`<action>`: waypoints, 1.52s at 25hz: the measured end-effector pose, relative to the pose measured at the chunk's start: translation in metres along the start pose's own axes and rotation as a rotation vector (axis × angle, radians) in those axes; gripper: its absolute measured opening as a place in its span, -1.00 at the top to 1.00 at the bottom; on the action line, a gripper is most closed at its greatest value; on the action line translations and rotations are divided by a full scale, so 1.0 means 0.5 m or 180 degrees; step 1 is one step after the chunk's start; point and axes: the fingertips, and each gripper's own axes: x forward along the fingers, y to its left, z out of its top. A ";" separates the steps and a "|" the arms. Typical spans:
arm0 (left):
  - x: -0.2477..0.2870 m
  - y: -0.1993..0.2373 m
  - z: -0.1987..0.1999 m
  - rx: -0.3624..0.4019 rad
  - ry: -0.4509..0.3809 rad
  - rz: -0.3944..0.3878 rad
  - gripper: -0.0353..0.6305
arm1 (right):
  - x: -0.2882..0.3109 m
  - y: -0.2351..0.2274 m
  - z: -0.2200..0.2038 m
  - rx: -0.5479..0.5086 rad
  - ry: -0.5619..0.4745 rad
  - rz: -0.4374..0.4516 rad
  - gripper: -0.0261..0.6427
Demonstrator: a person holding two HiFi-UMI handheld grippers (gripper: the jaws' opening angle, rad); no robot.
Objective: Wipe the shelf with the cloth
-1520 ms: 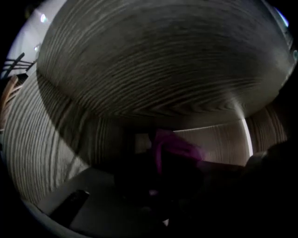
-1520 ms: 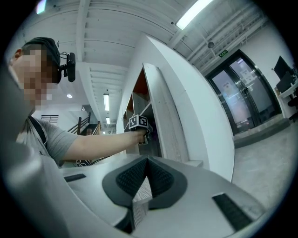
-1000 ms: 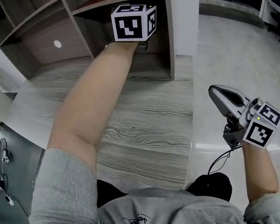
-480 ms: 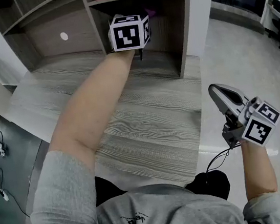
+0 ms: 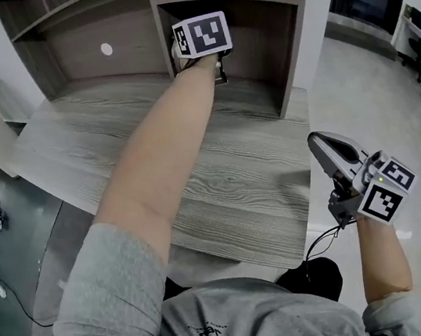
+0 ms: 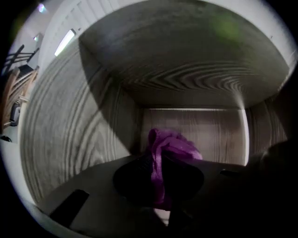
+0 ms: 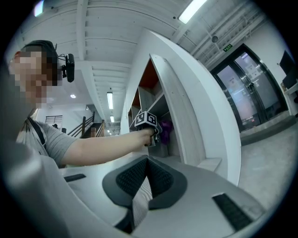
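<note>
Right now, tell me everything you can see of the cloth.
The cloth is purple, soft-looking fabric, crumpled into a bunch. The left gripper is shut on it, a fold trailing down between the jaws. It is held inside a wood-grain shelf compartment; whether it touches the shelf can't be told.

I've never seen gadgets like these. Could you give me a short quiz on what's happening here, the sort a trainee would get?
1. True or false: the right gripper holds the crumpled purple cloth.
2. Where is the left gripper?
A) reaching into a compartment of the grey wood-grain shelf unit
B) resting on the floor
C) raised above the top of the unit
3. Fill in: the right gripper's jaws are ____ with nothing between them.

Key: 1 false, the left gripper holds it; 2 A; 3 shut.
</note>
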 end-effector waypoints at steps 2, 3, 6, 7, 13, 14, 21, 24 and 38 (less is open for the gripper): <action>0.020 0.002 -0.001 0.0011 0.0042 0.0107 0.67 | -0.010 -0.009 -0.007 0.0029 0.0007 -0.0025 0.86; 0.026 0.003 0.001 0.0024 0.0045 0.0161 0.67 | -0.016 -0.015 -0.010 0.0043 0.0007 -0.0032 0.86; 0.028 0.007 0.004 0.0027 0.0004 0.0201 0.68 | -0.034 -0.035 -0.013 0.0061 -0.0009 -0.0025 0.86; 0.026 0.004 0.005 0.0019 -0.0028 0.0147 0.68 | -0.039 -0.040 -0.011 0.0057 -0.0018 -0.0013 0.86; -0.004 -0.175 0.012 0.0168 -0.0184 -0.0650 0.67 | -0.056 -0.054 -0.003 0.0041 -0.0101 0.0070 0.86; -0.011 -0.215 0.010 0.0194 -0.0183 -0.0796 0.67 | -0.058 -0.056 -0.003 0.0042 -0.0107 0.0073 0.86; -0.043 -0.345 0.002 0.0437 -0.0286 -0.1567 0.66 | -0.073 -0.074 -0.005 0.0039 -0.0094 0.0012 0.86; -0.050 -0.301 -0.020 0.0456 -0.0193 -0.1441 0.66 | -0.066 -0.065 0.000 0.0022 -0.0080 -0.0003 0.86; 0.004 -0.009 -0.183 0.0376 0.0708 -0.0099 0.67 | -0.011 0.016 0.020 -0.0131 -0.0006 0.0018 0.86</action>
